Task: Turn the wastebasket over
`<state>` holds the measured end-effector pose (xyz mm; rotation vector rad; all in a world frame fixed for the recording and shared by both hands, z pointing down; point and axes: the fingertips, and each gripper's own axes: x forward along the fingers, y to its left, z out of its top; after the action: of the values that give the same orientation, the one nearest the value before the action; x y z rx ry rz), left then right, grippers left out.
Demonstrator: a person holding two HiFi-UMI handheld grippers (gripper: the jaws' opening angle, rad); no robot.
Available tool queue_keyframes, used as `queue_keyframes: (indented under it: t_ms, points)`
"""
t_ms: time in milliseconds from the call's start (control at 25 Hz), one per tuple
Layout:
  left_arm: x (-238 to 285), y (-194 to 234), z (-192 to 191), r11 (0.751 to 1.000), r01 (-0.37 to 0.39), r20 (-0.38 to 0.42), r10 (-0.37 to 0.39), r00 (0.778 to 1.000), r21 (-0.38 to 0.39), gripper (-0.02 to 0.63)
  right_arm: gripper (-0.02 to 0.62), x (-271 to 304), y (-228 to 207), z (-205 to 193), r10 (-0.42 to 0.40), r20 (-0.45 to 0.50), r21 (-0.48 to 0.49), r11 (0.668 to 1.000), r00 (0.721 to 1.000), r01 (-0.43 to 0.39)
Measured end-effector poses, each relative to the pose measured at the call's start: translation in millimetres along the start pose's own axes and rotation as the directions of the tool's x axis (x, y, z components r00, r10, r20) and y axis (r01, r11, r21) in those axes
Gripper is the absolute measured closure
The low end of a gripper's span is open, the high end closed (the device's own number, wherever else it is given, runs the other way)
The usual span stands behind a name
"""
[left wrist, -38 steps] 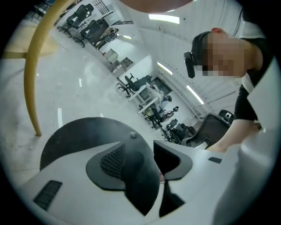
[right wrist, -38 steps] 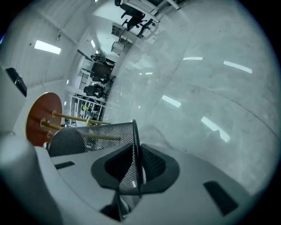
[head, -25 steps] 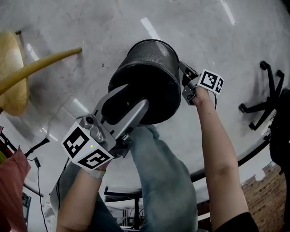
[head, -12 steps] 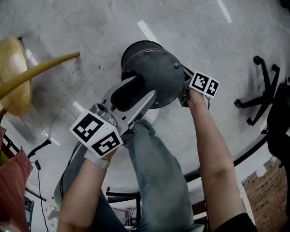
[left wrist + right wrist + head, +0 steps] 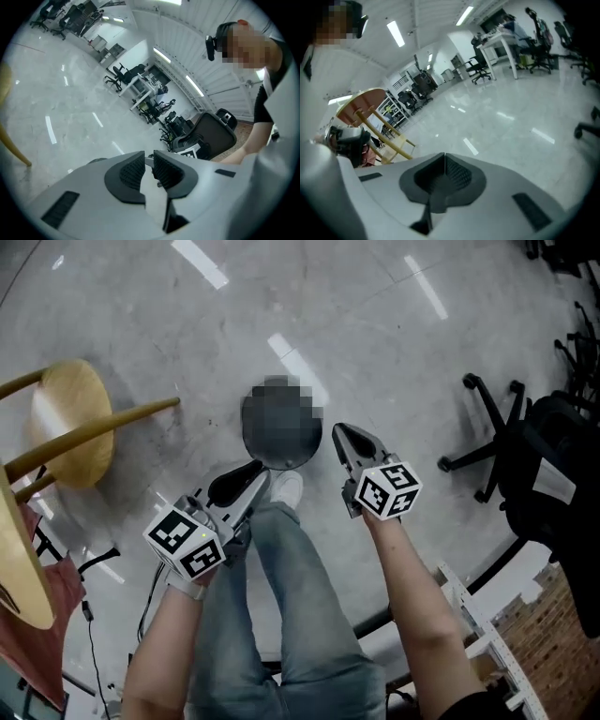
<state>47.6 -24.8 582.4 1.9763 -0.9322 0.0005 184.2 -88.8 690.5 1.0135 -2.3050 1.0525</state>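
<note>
Wastebasket (image 5: 279,462) is now sitting released on the floor (image 5: 394,352); left hand-held gripper (image 5: 255,472) is closing, slightly apart, empty; right hand-held gripper (image 5: 339,431) is resting closed, empty.

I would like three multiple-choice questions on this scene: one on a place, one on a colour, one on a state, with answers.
1. Where is the wastebasket? A on a shelf; B on the floor, beyond the person's shoe; C inside a box.
2. What colour is the seat of the stool? A blue; B green; C pale yellow wood.
3. How is the right claw? A shut and empty; B shut on the wastebasket; C wide open.
Answers: B, it stands on the grey floor; C, the seat is pale wood; A, its jaws, which have just closed further, meet on nothing.
</note>
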Motion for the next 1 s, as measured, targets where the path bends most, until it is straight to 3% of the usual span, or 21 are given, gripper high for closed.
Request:
queue_keyframes:
  t_ms: [120,320,520,760,880,1000]
  points:
    - [-19.5,-37.6,33.9,0.998,0.021,0.005,-0.021,1.0,0.052,0.582,0.584,-44.4,59.1,41.1,0.009,0.039,-0.092,0.996,0.999,-0.006]
    - [-45.7,-111.2,91.4,0.986,0.095,-0.008,-0.095,0.995,0.14,0.592,0.584,-115.8,149.8,115.2,0.045,0.154,-0.157,0.987,0.987,-0.02]
    - [-90.7,-169.9,146.3,0.944,0.091,-0.015,-0.091,0.996,0.317,0.592,0.584,-186.0,230.5,189.0,0.081,0.297,-0.16,0.987,0.951,-0.034]
    - [-158.3,-250.9,210.3,0.917,0.079,0.099,-0.127,0.987,0.391,0.592,0.584,-266.6,312.4,250.8,0.075,0.383,-0.189,0.982,0.921,-0.001]
    - [-183.2,-284.8,237.5,0.882,0.051,0.122,-0.122,0.985,0.469,0.592,0.584,-296.5,348.0,282.2,0.077,0.421,-0.212,0.977,0.904,0.016]
    - [-203.1,-318.5,264.8,0.851,0.073,0.134,-0.166,0.977,0.519,0.592,0.584,-325.3,377.6,312.6,0.094,0.466,-0.258,0.966,0.88,0.034]
